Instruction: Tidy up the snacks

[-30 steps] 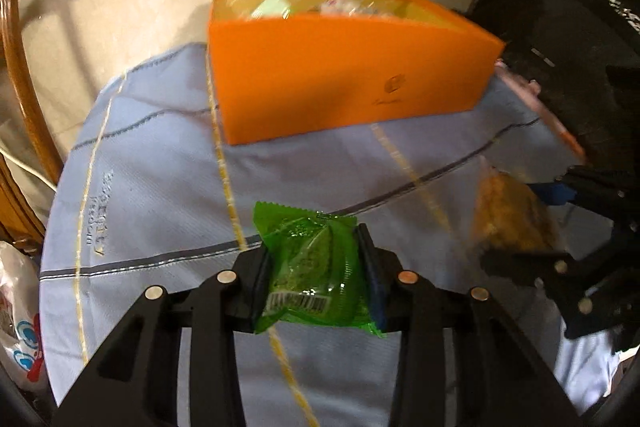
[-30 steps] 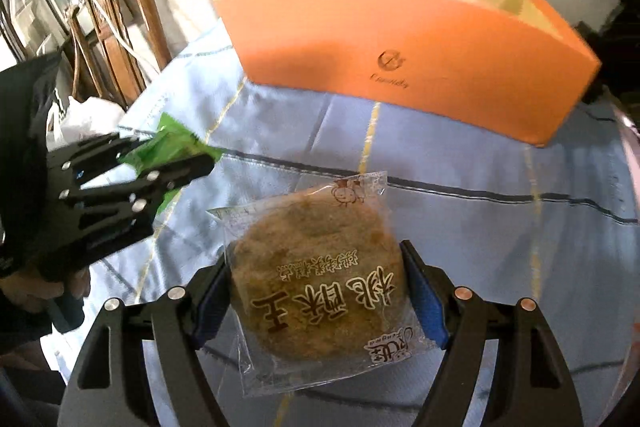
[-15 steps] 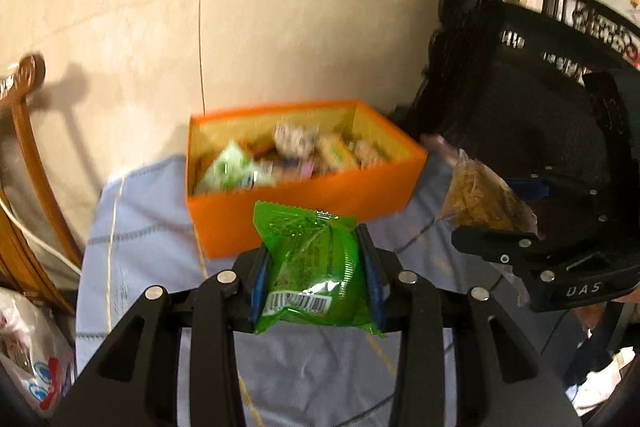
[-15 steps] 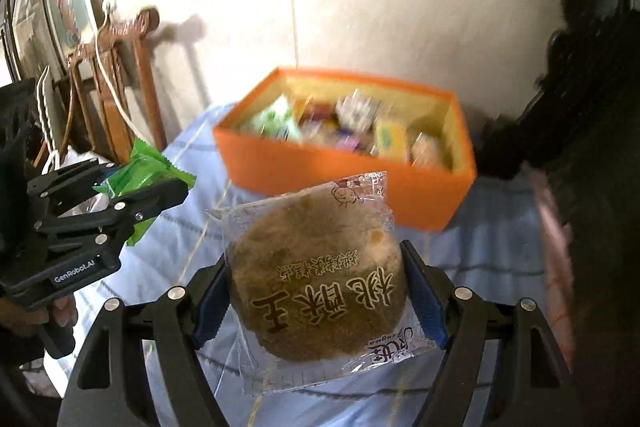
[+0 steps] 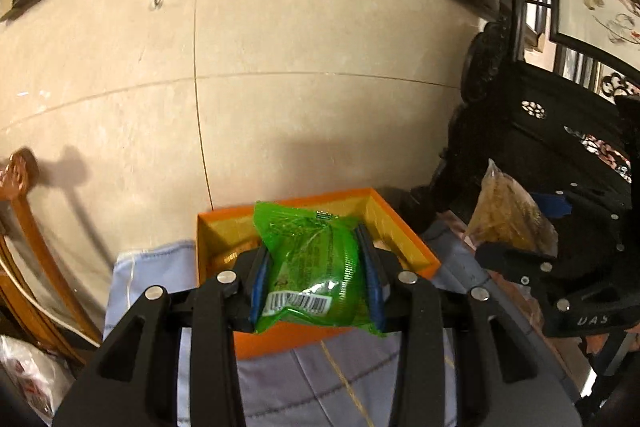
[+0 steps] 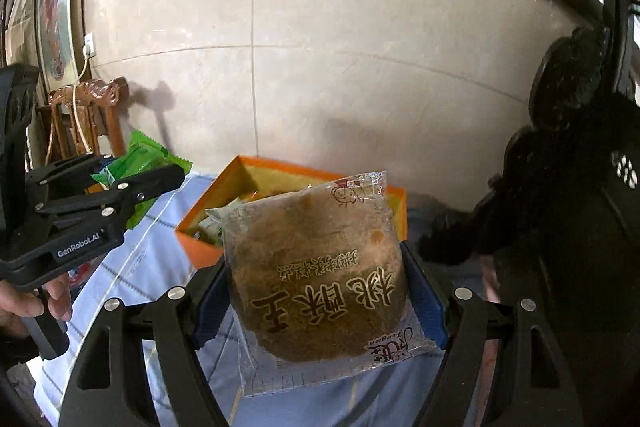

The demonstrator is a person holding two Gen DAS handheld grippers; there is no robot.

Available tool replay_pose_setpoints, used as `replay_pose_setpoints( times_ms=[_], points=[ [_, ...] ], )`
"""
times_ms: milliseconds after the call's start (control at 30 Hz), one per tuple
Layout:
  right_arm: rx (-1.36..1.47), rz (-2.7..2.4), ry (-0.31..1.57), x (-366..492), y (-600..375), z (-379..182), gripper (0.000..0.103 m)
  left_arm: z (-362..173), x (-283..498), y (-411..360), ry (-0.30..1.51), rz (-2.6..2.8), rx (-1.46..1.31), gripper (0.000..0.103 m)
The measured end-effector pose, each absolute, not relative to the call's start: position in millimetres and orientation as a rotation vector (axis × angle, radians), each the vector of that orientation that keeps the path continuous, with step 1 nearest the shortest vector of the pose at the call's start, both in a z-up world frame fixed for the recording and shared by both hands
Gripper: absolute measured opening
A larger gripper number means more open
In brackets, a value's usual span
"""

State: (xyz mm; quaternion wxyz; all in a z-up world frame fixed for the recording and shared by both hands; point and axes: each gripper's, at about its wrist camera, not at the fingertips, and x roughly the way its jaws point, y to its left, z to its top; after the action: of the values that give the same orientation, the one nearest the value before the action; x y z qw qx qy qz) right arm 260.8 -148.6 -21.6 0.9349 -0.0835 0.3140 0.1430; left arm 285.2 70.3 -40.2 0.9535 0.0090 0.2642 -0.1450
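Snacks sit gripped in both tongs: left tongs (image 5: 316,279) clench a green packet (image 5: 312,267), right tongs (image 6: 320,291) clench a wrapped biscuit (image 6: 320,275), orange box (image 6: 192,245) just beyond them.

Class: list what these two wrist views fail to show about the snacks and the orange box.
- Orange box contents: left wrist view, hidden behind the green packet held in the left gripper.
- Same contents: right wrist view, mostly hidden by the round cake packet in the right gripper.
- Green packet's print: too small, blurred.
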Motion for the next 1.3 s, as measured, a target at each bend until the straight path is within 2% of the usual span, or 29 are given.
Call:
replay_pose_setpoints(
  times_ms=[233,667,700,733,767,800,967,1300],
  points=[
    [-0.150,0.276,0.651,300.4,-152.9,-23.4,0.078,-39.8,325.5,61.8,0.539,-0.279,0.044,0.037],
    [-0.150,0.249,0.705,372.6,-144.8,-53.0,0.078,-79.2,390.3,66.4,0.617,-0.196,0.032,0.038],
    [-0.159,0.242,0.746,383.8,-143.2,-62.1,0.082,-88.6,400.4,65.0,0.650,-0.181,0.043,0.041],
    [-0.166,0.224,0.787,391.3,-143.2,-70.5,0.088,-98.8,409.4,64.1,0.698,-0.171,0.045,0.068],
    [-0.184,0.185,0.824,397.4,-143.7,-80.1,0.089,-110.2,418.0,64.6,0.762,-0.142,0.042,0.096],
    [-0.200,0.161,0.830,396.9,-144.3,-84.1,0.089,-122.1,422.5,68.8,0.819,-0.082,0.033,0.096],
    [-0.193,0.161,0.789,362.3,-153.3,-78.1,0.090,-129.1,388.5,84.1,0.839,-0.055,-0.017,0.098],
    [-0.082,0.110,0.759,234.6,-169.8,-36.4,0.098,-83.7,243.2,65.9,0.772,-0.097,0.030,0.098]
  ],
)
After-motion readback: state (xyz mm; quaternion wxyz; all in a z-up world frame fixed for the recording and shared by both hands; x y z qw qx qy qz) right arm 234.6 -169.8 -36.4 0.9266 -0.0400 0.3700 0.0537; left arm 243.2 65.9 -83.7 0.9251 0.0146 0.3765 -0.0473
